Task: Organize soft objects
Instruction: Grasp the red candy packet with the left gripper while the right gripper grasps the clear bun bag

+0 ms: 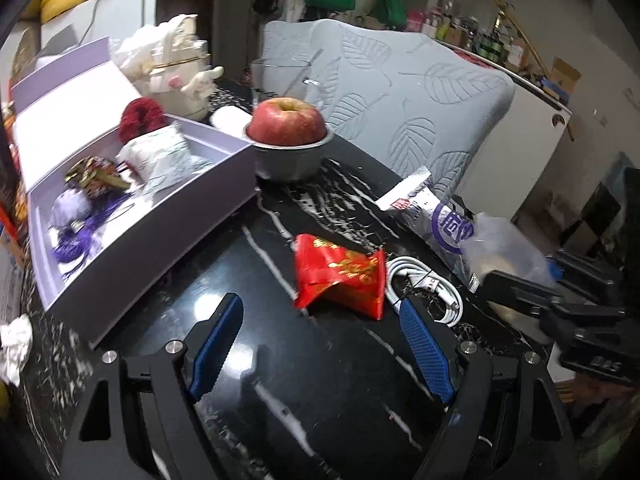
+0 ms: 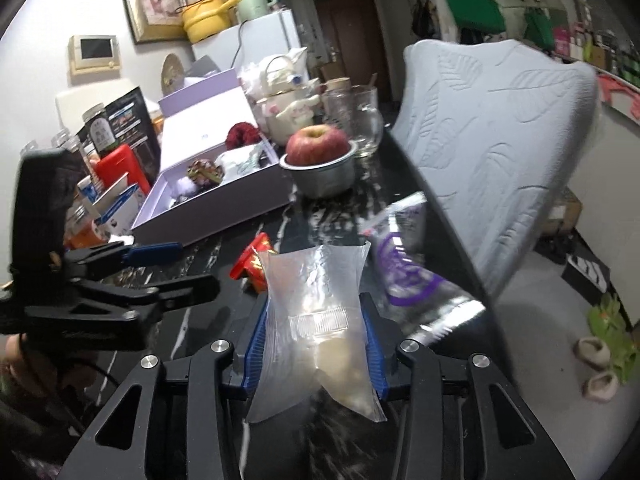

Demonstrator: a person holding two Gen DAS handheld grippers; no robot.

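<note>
My right gripper [image 2: 316, 312] is shut on a clear plastic packet [image 2: 320, 304] with a pale lump inside, held above the black marble table [image 1: 280, 380]; the packet also shows in the left wrist view [image 1: 504, 248]. My left gripper [image 1: 320, 312] is open and empty, low over the table, just short of a red foil packet [image 1: 340, 276], which also shows in the right wrist view [image 2: 252, 260]. A lilac box [image 1: 160, 216] at the left holds a red pompom [image 1: 142, 118], a white packet [image 1: 164, 156], a purple tassel [image 1: 80, 236] and a small patterned pouch [image 1: 94, 174].
An apple in a metal bowl [image 1: 288, 152] stands behind the box. A coiled white cable [image 1: 428, 288] and a purple-printed bag [image 1: 440, 220] lie right of the red packet. A grey leaf-pattern cushion [image 1: 400, 92] leans at the table's far edge. Glasses [image 2: 360, 120] and a teapot [image 2: 280, 100] stand behind.
</note>
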